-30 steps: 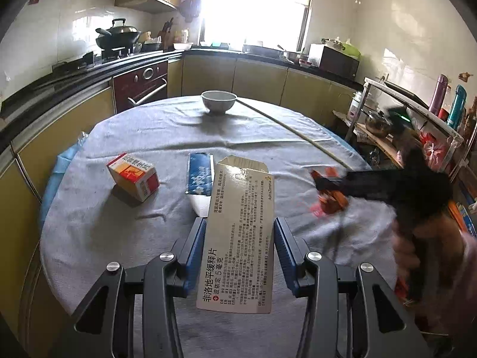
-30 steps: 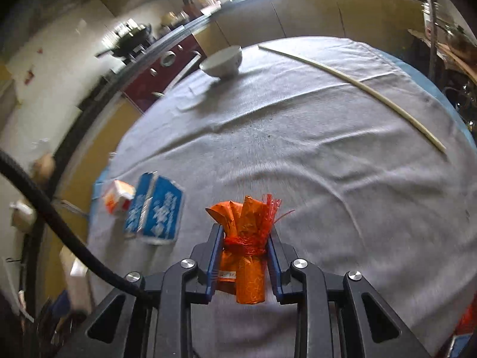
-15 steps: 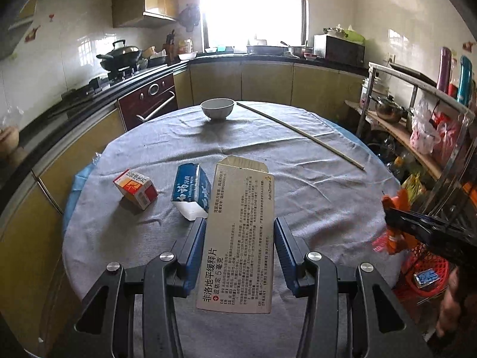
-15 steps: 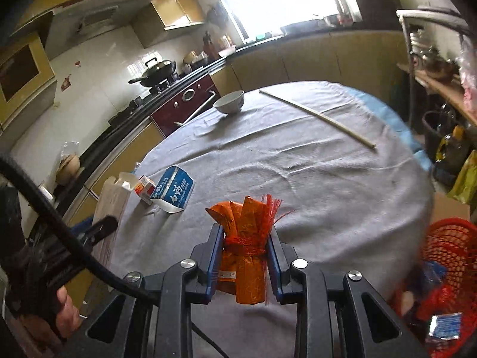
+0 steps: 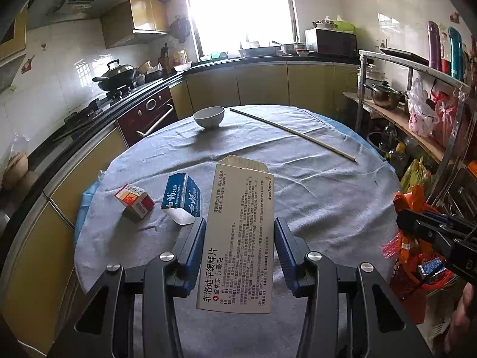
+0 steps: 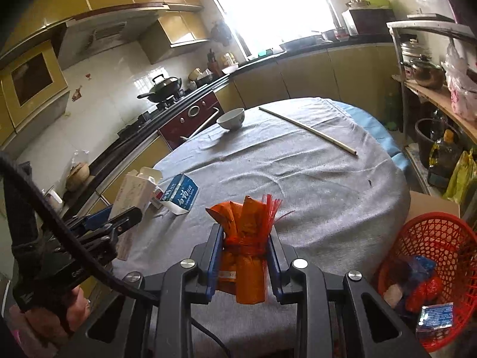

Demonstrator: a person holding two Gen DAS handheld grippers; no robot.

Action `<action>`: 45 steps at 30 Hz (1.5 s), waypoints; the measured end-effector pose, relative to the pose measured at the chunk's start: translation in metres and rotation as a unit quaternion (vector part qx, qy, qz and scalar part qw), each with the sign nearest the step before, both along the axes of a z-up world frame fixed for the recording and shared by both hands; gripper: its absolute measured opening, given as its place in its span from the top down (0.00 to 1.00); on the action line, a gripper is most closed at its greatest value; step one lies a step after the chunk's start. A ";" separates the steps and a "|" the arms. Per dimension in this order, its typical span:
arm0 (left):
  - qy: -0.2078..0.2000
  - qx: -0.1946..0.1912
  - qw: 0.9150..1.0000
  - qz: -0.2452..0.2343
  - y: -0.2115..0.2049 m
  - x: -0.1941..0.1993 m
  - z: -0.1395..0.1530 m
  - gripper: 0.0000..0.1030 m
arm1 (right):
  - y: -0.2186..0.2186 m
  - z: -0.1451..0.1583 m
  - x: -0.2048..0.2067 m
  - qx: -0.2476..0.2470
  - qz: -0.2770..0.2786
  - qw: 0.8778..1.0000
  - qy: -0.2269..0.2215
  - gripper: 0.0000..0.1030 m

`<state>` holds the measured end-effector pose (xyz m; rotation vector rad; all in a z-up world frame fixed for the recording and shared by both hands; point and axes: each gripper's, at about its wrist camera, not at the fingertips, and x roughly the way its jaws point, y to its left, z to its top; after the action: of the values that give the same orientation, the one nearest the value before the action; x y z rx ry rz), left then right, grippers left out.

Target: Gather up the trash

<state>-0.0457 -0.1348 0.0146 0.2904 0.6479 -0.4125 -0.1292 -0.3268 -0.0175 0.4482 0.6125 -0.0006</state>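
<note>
Red basket [image 6: 429,238], the landmark: right gripper [image 6: 245,256], fingers clamping the orange wrapper [image 6: 244,238], is nearer; left gripper [image 5: 240,250], gripping the medicine box [image 5: 238,238], lies farther.

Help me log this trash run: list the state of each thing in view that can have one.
left hand-held gripper: shut on the white medicine box, lifted
right hand-held gripper: shut on the orange wrapper
blue carton: lying on the table
red-and-white box: lying on the table
bowl: upright
red basket: holds some trash
</note>
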 end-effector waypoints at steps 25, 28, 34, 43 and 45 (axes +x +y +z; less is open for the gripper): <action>-0.004 0.032 0.999 -0.002 -0.034 -0.019 -0.006 0.54 | -0.018 -0.004 -0.031 0.027 -0.007 0.999 -0.024 0.71; -0.005 0.032 0.999 -0.003 -0.036 -0.021 -0.006 0.54 | -0.018 -0.002 -0.032 0.027 -0.004 0.999 -0.026 0.71; -0.003 0.036 0.999 -0.004 -0.037 -0.021 -0.010 0.54 | -0.017 -0.004 -0.033 0.033 -0.001 0.999 -0.025 0.71; 0.006 0.032 0.999 0.002 -0.034 -0.019 -0.014 0.54 | -0.009 -0.007 -0.028 0.035 0.006 0.999 -0.019 0.71; 0.004 0.033 0.999 0.003 -0.033 -0.020 -0.014 0.53 | -0.007 -0.007 -0.027 0.035 0.009 0.999 -0.019 0.71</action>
<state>-0.0657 -0.1682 0.0007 0.3490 0.6711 -0.3880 -0.1566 -0.3341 -0.0248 0.5092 0.5809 0.0454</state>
